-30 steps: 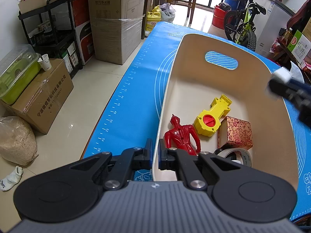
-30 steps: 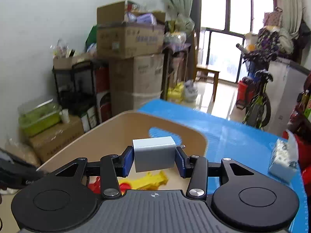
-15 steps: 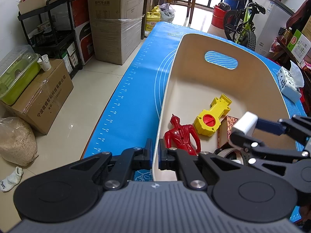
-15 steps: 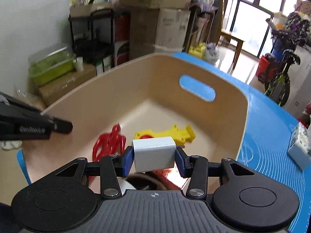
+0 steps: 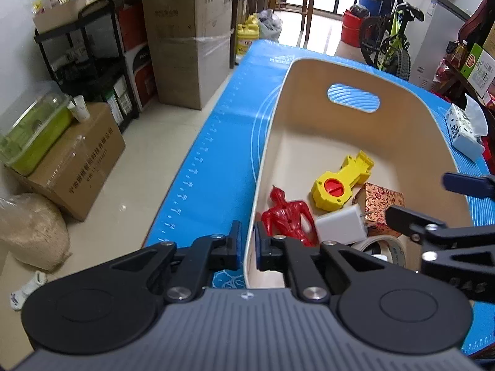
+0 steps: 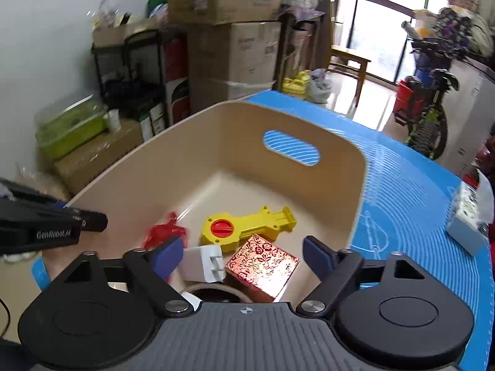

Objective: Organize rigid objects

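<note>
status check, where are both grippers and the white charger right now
Right gripper open above bin. Left gripper shut on beige bin rim. White charger lies inside, between red figure and patterned box. Nothing blocking.

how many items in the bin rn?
5 visible in the bin: red figure at left, yellow toy mid, white charger in front, patterned box right, tape roll nearest. More may be hidden under the grippers.

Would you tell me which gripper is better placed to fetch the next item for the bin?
Right. The right gripper is open and empty above the bin, the charger already lying inside. The left gripper is clamped on the bin's rim, apparently steadying it.
</note>
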### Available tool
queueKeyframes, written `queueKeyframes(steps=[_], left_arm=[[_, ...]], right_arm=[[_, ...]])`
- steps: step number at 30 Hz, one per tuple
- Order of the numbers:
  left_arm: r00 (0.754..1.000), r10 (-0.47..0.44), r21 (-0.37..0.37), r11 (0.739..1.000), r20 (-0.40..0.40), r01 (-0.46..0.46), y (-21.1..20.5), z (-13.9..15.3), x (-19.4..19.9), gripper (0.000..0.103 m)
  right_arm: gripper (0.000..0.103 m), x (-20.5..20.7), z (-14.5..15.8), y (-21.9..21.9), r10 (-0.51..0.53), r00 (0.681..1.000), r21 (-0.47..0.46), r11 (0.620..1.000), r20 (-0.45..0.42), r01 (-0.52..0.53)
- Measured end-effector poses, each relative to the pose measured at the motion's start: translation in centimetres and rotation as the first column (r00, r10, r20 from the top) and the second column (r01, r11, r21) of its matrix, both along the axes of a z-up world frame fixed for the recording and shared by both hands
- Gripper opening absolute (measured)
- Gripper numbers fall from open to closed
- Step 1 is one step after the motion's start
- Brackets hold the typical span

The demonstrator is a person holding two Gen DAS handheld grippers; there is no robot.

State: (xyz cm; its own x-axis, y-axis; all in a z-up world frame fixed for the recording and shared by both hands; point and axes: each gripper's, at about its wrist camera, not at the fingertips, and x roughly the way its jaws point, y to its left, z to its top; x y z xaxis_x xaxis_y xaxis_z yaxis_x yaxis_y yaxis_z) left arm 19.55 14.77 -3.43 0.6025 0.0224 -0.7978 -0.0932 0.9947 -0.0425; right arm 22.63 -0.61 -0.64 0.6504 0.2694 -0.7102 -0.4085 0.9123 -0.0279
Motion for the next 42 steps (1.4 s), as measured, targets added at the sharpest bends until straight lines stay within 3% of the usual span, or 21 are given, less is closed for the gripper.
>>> queueKeyframes(steps=[1,3,4,5,11,18,26,42], left_arm=[[1.0,0.004,0.01,1.0,0.007,-0.004,-0.1,0.3,-0.2,0.015],[1.0,0.009,0.034,0.999,0.026,-0.009,-0.4,1.1,-0.7,0.029],[0.999,0.013,0.043,0.999,0.035,-0.014,-0.5,1.5,-1.0,0.049],[0.999,0.017,0.048,0.999,0.046,-0.019,-0.6,1.8,-1.3,0.062],[0.996,0.015,0.043,0.999,0.089,-0.019,-1.8,4.1,-3.5,0.075],[0.992,-0.037,0.05,0.998,0.124,0.031,-4.7,6.4,-6.5,0.077],[0.986,-0.075,0.057,0.996,0.148,0.068,-7.2,8.2,-10.0,0.078],[0.987,-0.073,0.052,0.996,0.144,0.066,-9.6,6.8,-15.4,0.078]], right_arm=[[0.092,-0.2,0.3,-0.3,-0.011,1.0,0.011,1.0,0.005,0.011],[0.094,-0.7,1.2,-0.9,-0.038,0.999,0.034,0.999,0.016,0.037],[0.094,-1.0,1.7,-1.2,-0.051,0.998,0.045,0.998,0.021,0.05],[0.096,-1.3,2.2,-1.4,-0.064,0.998,0.054,0.997,0.027,0.062],[0.101,-4.0,5.2,-2.7,-0.116,0.99,0.084,0.99,0.075,0.109],[0.101,-7.5,7.7,-5.1,-0.191,0.977,0.107,0.978,0.098,0.18],[0.101,-12.3,8.5,-7.6,-0.262,0.959,0.104,0.962,0.103,0.252],[0.101,-20.6,6.7,-11.7,-0.324,0.941,0.087,0.945,0.096,0.316]])
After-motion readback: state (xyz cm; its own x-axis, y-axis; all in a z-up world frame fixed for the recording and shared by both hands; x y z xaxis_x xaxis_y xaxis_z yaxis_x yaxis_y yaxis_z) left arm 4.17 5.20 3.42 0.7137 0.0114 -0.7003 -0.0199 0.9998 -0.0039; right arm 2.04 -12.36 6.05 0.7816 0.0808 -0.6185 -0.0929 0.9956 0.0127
